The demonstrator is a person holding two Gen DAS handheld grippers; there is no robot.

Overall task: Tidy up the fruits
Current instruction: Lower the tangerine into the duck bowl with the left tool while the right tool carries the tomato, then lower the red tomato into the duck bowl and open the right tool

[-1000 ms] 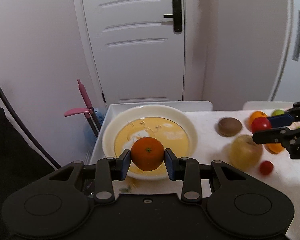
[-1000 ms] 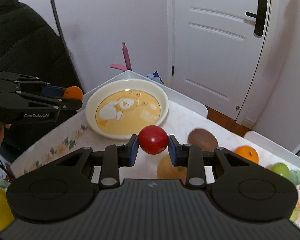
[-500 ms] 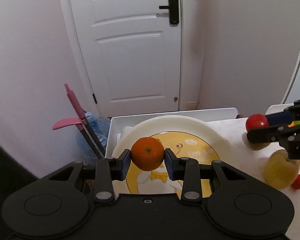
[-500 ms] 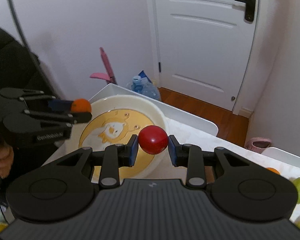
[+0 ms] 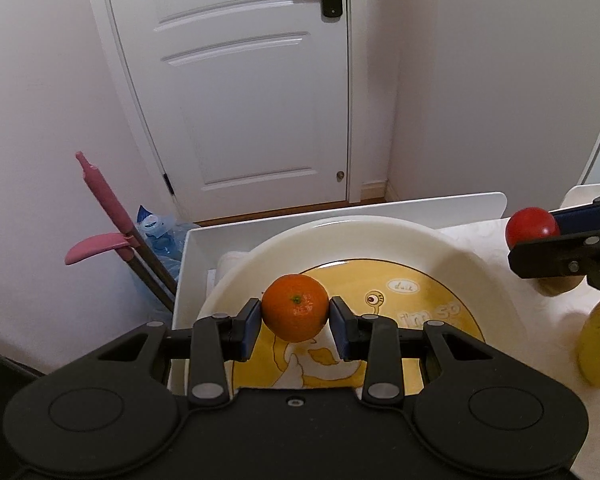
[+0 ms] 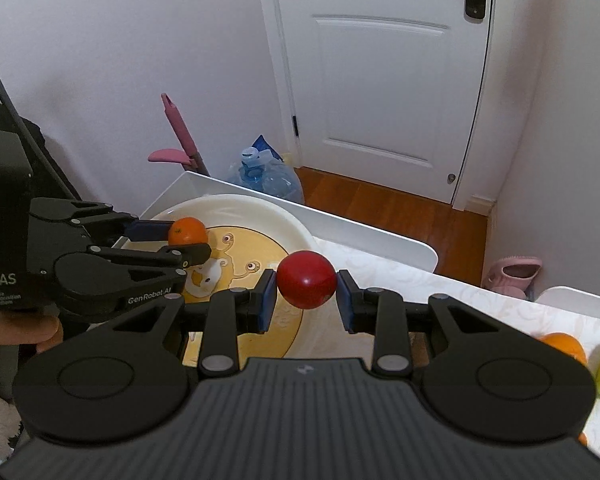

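White door behind, cream plate (image 5: 260, 264), left gripper (image 5: 295, 322) clamping dimpled tangerine (image 5: 295, 306), right gripper (image 6: 307, 295) clamping glossy red tomato (image 6: 306, 279)

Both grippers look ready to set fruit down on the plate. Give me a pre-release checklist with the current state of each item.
1. Left gripper clamped on the orange: ok.
2. Right gripper clamped on the red fruit: ok.
3. Orange over the plate: ok, over its yellow centre.
4. Red fruit over the plate: cannot tell; it sits near the right rim in the right wrist view.
5. Plate free of other fruit: ok where visible.
6. Fruit low enough to release without rolling: cannot tell.
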